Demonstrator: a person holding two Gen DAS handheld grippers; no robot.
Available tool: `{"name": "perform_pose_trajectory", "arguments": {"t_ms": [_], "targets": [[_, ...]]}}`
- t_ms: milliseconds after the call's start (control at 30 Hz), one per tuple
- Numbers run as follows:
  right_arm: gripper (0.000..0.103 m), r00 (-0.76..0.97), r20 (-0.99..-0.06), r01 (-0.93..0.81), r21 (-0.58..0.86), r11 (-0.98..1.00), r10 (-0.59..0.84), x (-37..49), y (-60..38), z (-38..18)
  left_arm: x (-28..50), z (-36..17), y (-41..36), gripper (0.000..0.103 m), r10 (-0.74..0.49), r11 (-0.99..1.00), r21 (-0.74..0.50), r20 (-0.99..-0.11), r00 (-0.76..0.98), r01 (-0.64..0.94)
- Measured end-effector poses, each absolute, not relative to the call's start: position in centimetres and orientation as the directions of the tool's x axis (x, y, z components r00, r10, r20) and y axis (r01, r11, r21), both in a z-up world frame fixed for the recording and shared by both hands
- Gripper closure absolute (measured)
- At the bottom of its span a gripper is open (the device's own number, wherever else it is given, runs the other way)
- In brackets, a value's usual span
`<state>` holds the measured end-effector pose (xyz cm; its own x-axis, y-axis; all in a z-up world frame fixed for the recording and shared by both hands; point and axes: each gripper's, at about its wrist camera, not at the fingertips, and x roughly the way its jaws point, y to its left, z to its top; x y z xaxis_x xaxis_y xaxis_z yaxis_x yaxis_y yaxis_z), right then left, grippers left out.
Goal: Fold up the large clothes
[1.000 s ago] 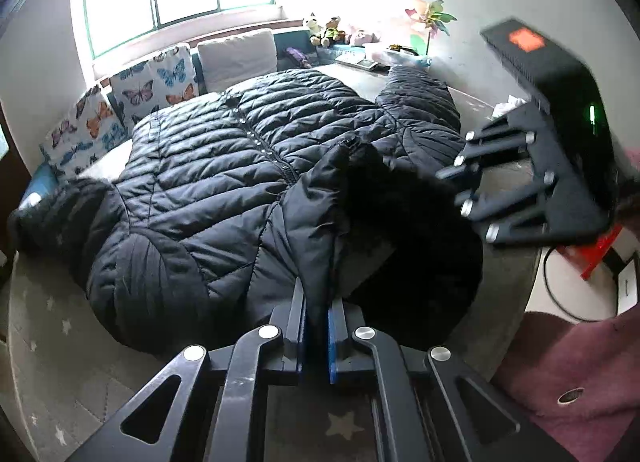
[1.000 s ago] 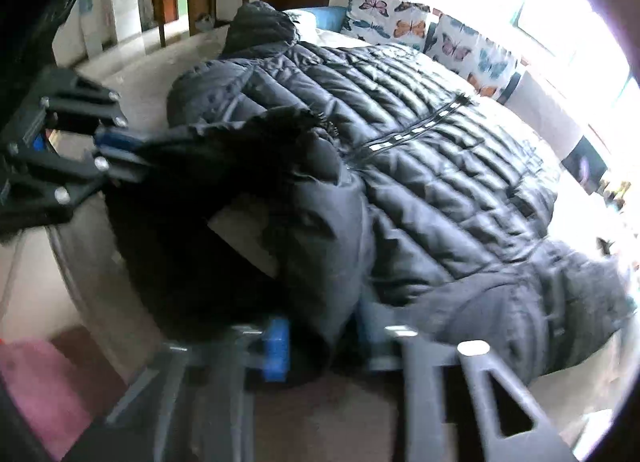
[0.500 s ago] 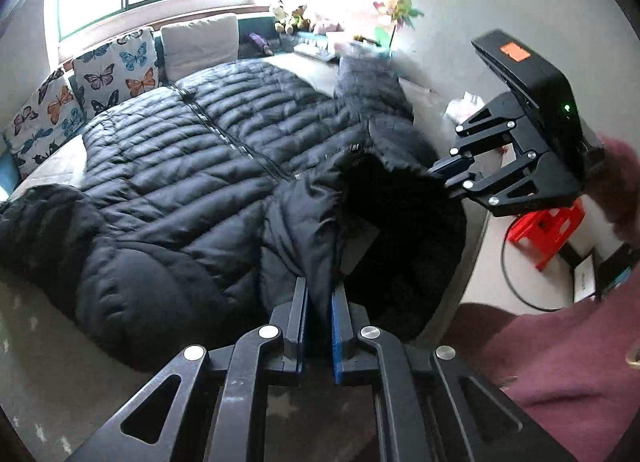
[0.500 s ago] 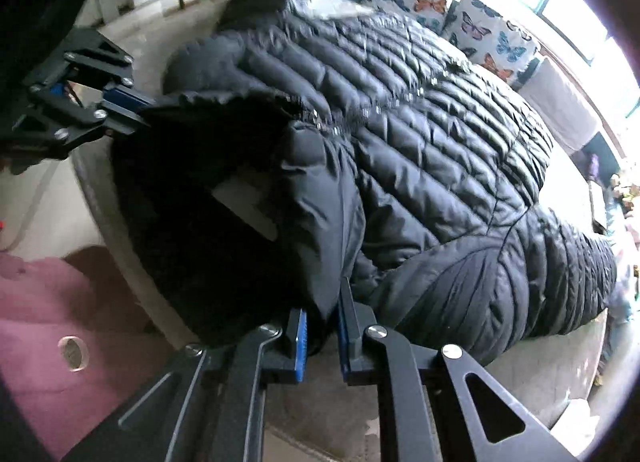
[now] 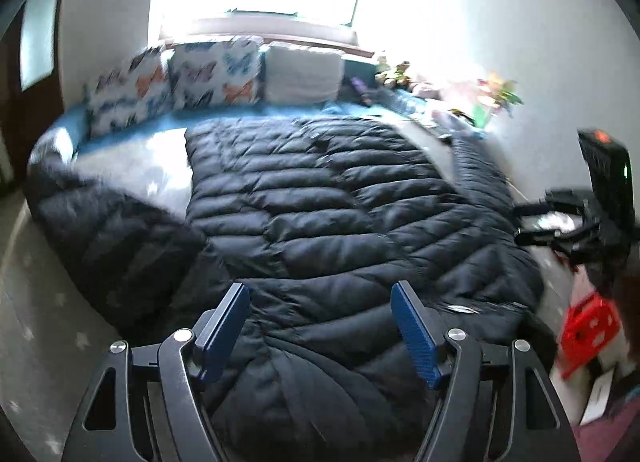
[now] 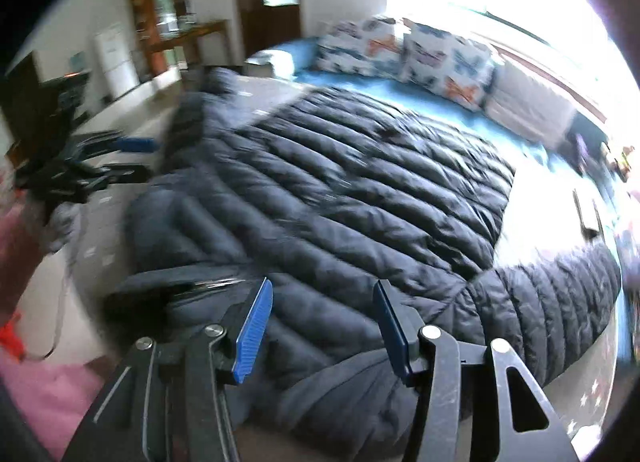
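The quilted jacket (image 5: 320, 221) is black (bluish under the glare); gripper pads (image 6: 254, 332) are blue. 2 white cushions (image 5: 216, 77) carry orange and blue butterflies, beside 1 plain cream cushion (image 5: 304, 77).

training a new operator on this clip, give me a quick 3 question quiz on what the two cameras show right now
1. True or false: the left gripper is clamped on the jacket.
2. What pattern is on the pillows behind the jacket? A) stripes B) butterflies C) dots
3. Fill in: the right gripper's jaws are ____.

Key: 1 false, open above it; 2 B; 3 open
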<state>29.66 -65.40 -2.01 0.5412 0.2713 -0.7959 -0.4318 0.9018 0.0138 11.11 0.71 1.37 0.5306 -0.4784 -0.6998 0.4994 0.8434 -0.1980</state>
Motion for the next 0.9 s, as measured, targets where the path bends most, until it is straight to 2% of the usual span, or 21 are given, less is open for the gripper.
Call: {"name": "perform_pose_trajectory", "arguments": {"t_ms": [100, 167, 200, 233, 300, 433, 533, 700, 900], "targets": [[0.046, 0.483, -0.846, -0.35, 0.053, 0.935, 0.228, 31.8, -66.8, -6.0, 14.5, -2.1, 2.2, 0.027, -0.46, 0.866, -0.25, -0.739, 0.493, 0.433], [0.046, 0.42, -0.882, -0.312, 0.079, 0.947, 0.212, 33.0, -67.6, -8.8, 16.2, -4.3, 3.3, 0.034, -0.452, 0.875, -0.275, -0.761, 0.465, 0.399], [0.046, 0.413, -0.883, -0.31, 0.092, 0.946, 0.221, 32.9, -67.8, -9.1, 16.5, -5.2, 3.9, 0.042, -0.454, 0.876, -0.289, -0.765, 0.457, 0.386], [0.046, 0.416, -0.88, -0.312, 0.1, 0.945, 0.231, 33.0, -67.9, -9.1, 17.2, -5.3, 4.8, 0.044, -0.476, 0.869, -0.329, -0.76, 0.443, 0.368], [0.046, 0.409, -0.884, -0.321, 0.092, 0.943, 0.225, 33.0, -67.7, -8.7, 18.1, -3.9, 6.6, 0.044, -0.514, 0.855, -0.384, -0.714, 0.476, 0.348], [0.043, 0.4, -0.895, -0.347, 0.053, 0.936, 0.199, 32.9, -67.0, -8.7, 20.1, -1.0, 9.5, 0.043, -0.486, 0.874, -0.374, -0.634, 0.602, 0.312], [0.039, 0.398, -0.894, -0.347, 0.062, 0.936, 0.207, 33.4, -67.0, -9.0, 24.1, -2.6, 11.0, 0.043, -0.453, 0.888, -0.396, -0.671, 0.587, 0.232], [0.038, 0.393, -0.893, -0.35, 0.077, 0.934, 0.221, 33.9, -67.1, -9.2, 28.6, -8.5, 12.9, 0.043, -0.364, 0.928, -0.349, -0.769, 0.525, 0.132], [0.034, 0.389, -0.894, -0.357, 0.076, 0.931, 0.222, 33.8, -67.1, -9.2, 30.5, -6.9, 15.4, 0.043, -0.367, 0.921, -0.371, -0.722, 0.587, 0.12]]}}
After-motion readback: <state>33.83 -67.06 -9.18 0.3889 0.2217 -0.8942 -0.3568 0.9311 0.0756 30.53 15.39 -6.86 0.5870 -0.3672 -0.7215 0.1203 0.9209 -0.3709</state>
